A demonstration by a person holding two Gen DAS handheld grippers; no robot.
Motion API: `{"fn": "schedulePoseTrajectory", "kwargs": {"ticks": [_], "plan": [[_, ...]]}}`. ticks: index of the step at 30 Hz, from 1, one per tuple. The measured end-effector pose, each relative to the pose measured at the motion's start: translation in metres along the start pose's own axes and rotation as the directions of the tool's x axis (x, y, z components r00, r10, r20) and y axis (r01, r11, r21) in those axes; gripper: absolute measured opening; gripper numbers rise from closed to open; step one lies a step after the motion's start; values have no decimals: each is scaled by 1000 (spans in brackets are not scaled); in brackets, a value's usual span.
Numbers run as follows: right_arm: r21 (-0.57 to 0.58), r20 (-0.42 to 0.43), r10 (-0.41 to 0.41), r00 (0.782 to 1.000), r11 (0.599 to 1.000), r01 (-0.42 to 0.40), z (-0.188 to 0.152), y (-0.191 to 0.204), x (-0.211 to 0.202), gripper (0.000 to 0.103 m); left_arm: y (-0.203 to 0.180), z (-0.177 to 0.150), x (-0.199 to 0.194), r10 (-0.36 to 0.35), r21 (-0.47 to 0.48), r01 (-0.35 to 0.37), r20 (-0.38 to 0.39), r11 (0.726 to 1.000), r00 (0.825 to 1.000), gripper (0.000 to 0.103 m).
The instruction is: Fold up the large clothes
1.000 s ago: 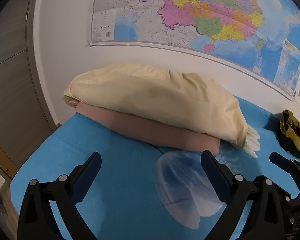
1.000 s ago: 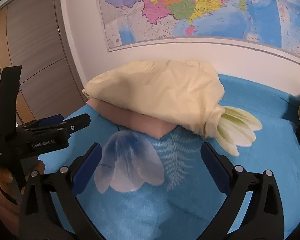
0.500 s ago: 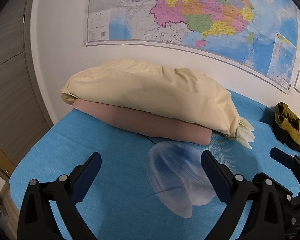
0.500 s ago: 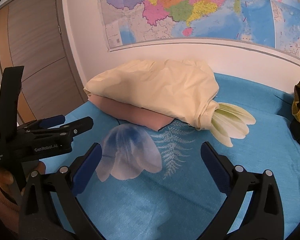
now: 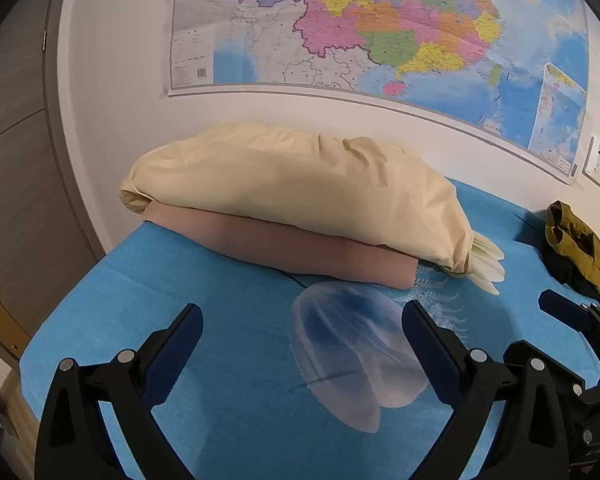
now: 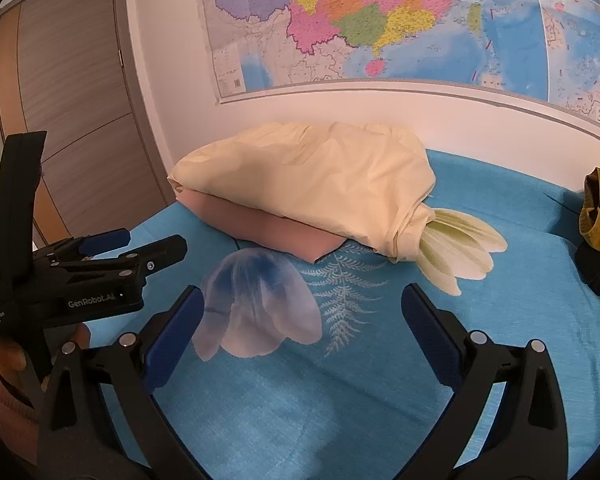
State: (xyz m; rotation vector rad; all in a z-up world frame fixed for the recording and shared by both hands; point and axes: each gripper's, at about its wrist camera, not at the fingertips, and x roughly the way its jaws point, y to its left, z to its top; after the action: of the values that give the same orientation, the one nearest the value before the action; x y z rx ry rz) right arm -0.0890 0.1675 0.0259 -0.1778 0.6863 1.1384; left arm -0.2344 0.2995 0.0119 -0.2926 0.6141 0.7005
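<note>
An olive-yellow and dark garment [image 5: 578, 248] lies crumpled at the far right of the blue bed; its edge shows in the right wrist view [image 6: 598, 224]. My left gripper [image 5: 302, 322] is open and empty above the bed's jellyfish print [image 5: 356, 356]. It also shows from the side in the right wrist view [image 6: 140, 246]. My right gripper [image 6: 302, 306] is open and empty above the same print [image 6: 260, 300]; its tip shows in the left wrist view [image 5: 560, 308]. Both grippers are well apart from the garment.
A cream pillow [image 5: 300, 188] lies on a pink pillow [image 5: 292, 252] against the wall at the bed's head. A large map [image 5: 380, 28] hangs above. A brown door [image 6: 68, 104] stands at the left. The bed's left edge [image 5: 60, 320] drops off.
Both grippers have drawn back and up a little from the pillows, so more of the blue bed and the garment shows. Both stay open.
</note>
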Motion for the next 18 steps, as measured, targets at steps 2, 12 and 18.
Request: {"fn": "schedulePoseTrajectory", "kwargs": {"ticks": [2, 12, 18], "plan": [[-1, -2, 4, 1000, 1000, -4, 0, 0, 0, 97, 0, 0, 0, -1, 1, 1, -3, 1000, 1000, 96], [-3, -4, 5, 1000, 1000, -5, -1, 0, -1, 97, -2, -1, 1, -5, 5, 5, -7, 1000, 1000, 96], [-4, -13, 10, 1000, 1000, -10, -2, -1, -1, 97, -2, -3, 1, -1, 8, 1, -6, 1000, 1000, 96]]}}
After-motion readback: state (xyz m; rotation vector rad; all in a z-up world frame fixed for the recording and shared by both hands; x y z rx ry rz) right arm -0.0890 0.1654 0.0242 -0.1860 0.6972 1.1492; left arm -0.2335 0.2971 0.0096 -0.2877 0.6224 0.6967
